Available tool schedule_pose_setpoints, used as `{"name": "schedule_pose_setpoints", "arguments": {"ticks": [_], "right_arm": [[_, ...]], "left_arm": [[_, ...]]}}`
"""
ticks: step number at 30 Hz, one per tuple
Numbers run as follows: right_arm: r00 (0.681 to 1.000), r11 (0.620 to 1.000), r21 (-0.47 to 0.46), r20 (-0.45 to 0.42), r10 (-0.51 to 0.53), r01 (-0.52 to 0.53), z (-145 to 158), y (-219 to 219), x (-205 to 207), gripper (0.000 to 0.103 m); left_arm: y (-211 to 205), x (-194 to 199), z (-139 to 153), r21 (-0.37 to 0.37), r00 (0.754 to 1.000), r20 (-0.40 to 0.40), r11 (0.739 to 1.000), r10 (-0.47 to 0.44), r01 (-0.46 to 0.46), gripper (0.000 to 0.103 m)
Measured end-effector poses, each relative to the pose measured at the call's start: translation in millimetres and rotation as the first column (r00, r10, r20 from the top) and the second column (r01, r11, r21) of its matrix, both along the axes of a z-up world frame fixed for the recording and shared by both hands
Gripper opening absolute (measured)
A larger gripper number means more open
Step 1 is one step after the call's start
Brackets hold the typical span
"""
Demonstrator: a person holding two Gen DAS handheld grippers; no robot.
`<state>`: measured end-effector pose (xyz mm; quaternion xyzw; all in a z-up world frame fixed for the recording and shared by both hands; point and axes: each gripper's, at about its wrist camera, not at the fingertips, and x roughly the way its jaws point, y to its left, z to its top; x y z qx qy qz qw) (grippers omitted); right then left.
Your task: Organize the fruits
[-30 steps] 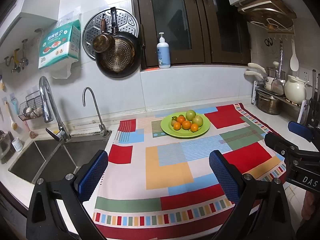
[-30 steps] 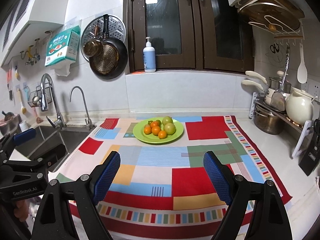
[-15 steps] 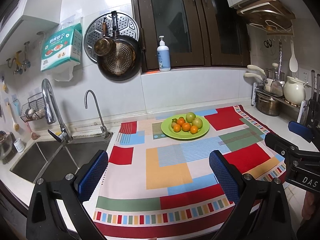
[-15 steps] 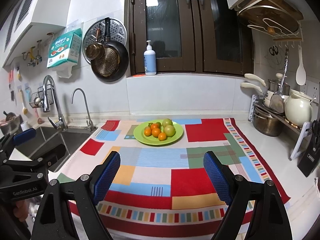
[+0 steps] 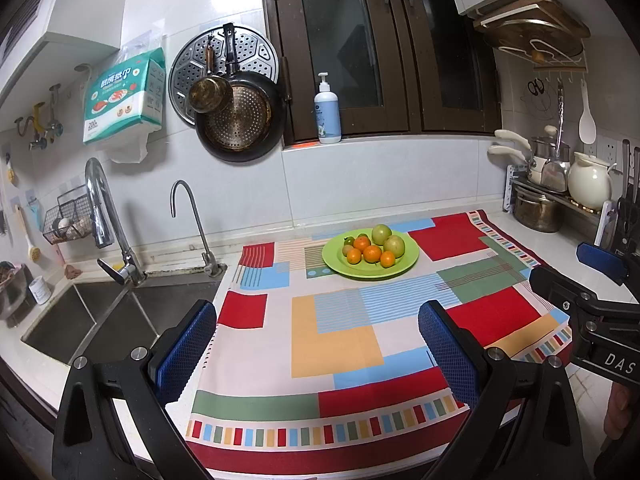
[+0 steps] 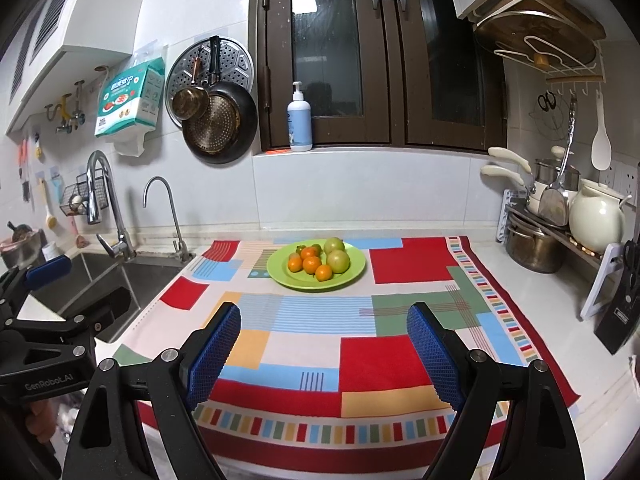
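The white worktop carries a patchwork cloth directly ahead of the right gripper; a green plate sits on the cloth's far part.

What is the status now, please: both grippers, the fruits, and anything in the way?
Left gripper open, empty; right gripper open, empty. Orange and green fruits all on round green plate, untouched. Patterned cloth between: nothing in the way.
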<state>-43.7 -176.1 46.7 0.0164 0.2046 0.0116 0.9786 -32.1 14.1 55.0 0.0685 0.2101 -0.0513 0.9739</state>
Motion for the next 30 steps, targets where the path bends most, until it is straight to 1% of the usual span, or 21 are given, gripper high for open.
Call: {"name": "schedule_pose_setpoints", "arguments": {"ticks": [22,30], "right_arm": [[1.000,1.000,-0.002,-0.001,0.003,-0.003,0.9,-0.3,-0.9,0.086],[1.000,1.000,-0.003,-0.004,0.003,-0.003,0.3,-0.8,0.1,0.086]], "left_arm": [[0.4,-2.7,-0.2,0.000,1.000,-0.005,1.000,0.004,-0.004,0.103],[3.0,3.9,-0.8,-0.003,1.000,-0.015,1.000,0.006,-0.007,0.103]]}}
